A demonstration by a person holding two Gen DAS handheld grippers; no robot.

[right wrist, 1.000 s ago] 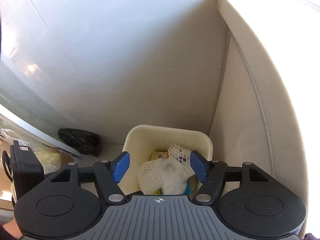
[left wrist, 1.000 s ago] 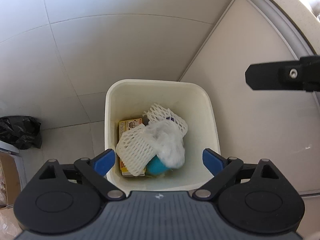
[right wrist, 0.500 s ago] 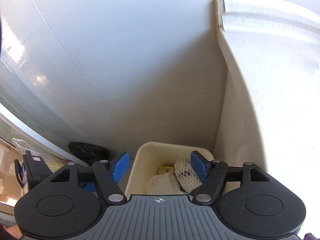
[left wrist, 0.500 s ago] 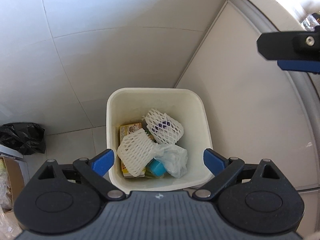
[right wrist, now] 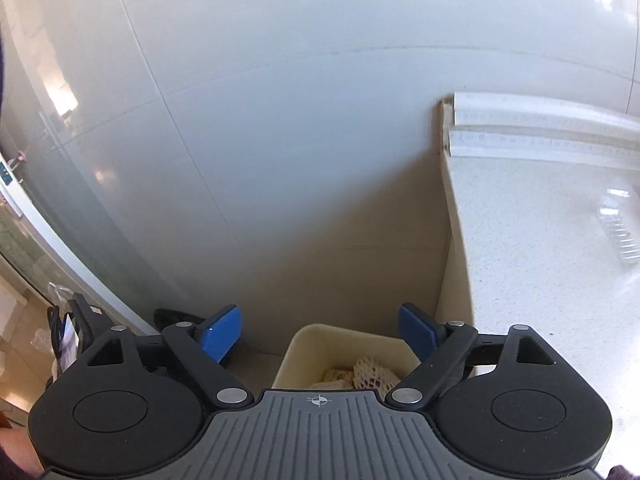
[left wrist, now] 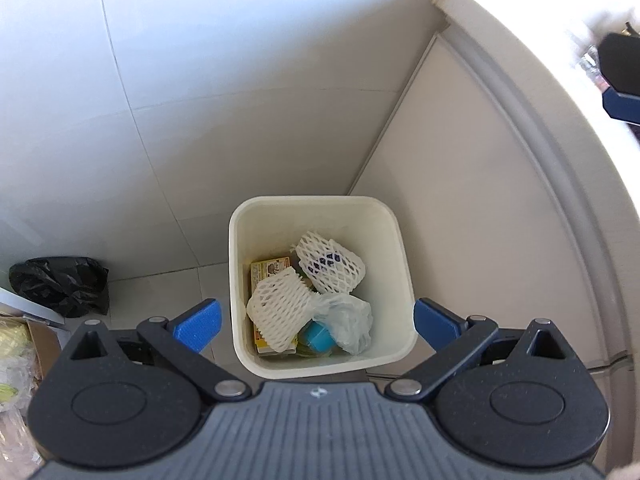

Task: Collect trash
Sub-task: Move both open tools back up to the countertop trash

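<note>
Left wrist alone shows the crumpled plastic bag (left wrist: 347, 322) inside the bin (left wrist: 394, 240).

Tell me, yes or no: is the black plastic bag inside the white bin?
No: the black plastic bag lies on the floor, left of the white bin.

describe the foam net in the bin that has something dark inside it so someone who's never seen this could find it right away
Find the white bin on the floor, in the corner where the tiled wall meets the beige cabinet. Among the trash inside, look toward the wall side for the foam net. Unlike the other foam net nearer the camera, it shows dark blue through its mesh.
</note>
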